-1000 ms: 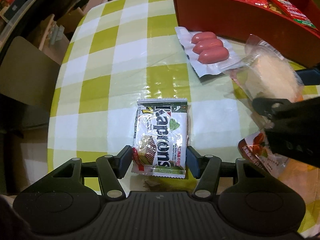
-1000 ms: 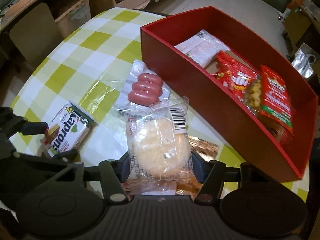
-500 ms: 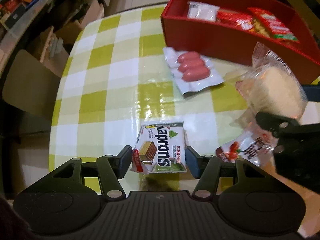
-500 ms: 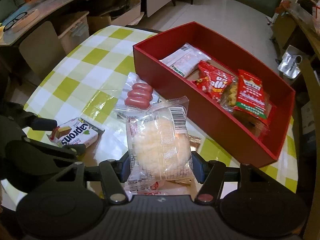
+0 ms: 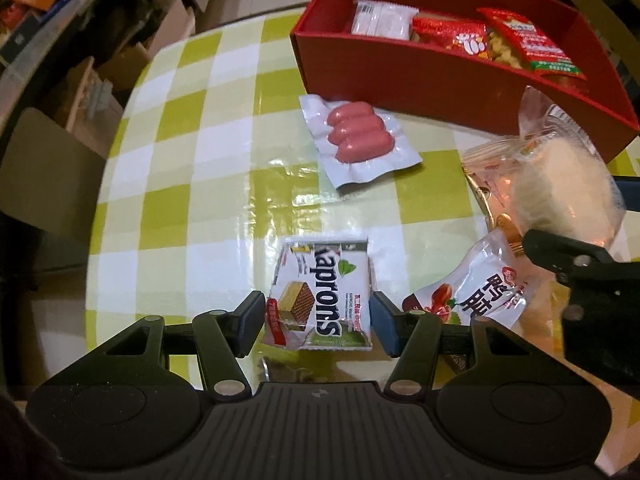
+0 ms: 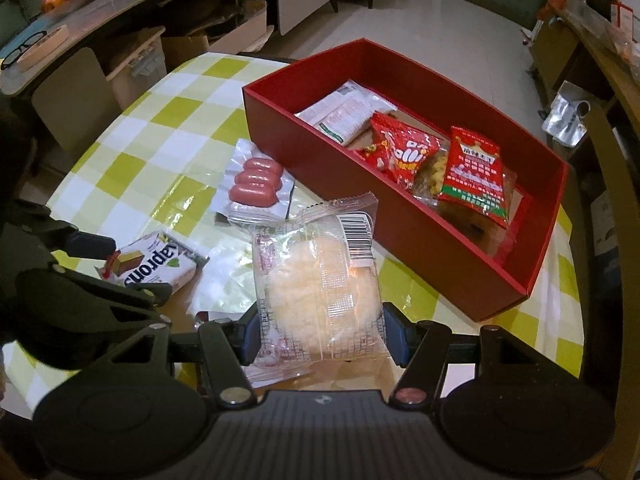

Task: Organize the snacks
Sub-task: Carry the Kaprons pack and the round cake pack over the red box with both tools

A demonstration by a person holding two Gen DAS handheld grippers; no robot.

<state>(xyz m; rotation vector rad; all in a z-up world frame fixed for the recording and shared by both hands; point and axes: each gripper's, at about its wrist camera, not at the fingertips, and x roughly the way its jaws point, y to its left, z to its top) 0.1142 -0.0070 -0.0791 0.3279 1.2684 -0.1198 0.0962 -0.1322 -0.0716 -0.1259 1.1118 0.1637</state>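
— Which step are they at, would you say?

— Carrying, I'd judge. Each tool has a snack and neither is in the red box (image 6: 400,216) yet. The left gripper (image 5: 317,322) is closed partway on the Kaprons wafer pack (image 5: 320,300), its pads against the pack's two side edges, and the pack looks lifted clear of the checked tablecloth (image 5: 192,160), well short of the box's near wall.

— And the other one?

— The right gripper (image 6: 320,338) is likewise closed partway, on the clear-wrapped puffed cake (image 6: 320,276), pinched at its lower sides. It hangs just in front of the box's near wall, nearer than the wafers.

— What's left on the table?

— The sausage pack (image 5: 358,136) lies right beside the box's near wall (three pink ones, sealed), and a white pouch with red print (image 5: 476,292) lies further out from the box, close by the wafers.

— So the next move?

— Probably lift the cake over that wall and let go in the bare end of the box, away from the red packets (image 6: 440,160). The wrapper is slippery, so it wants a level carry.
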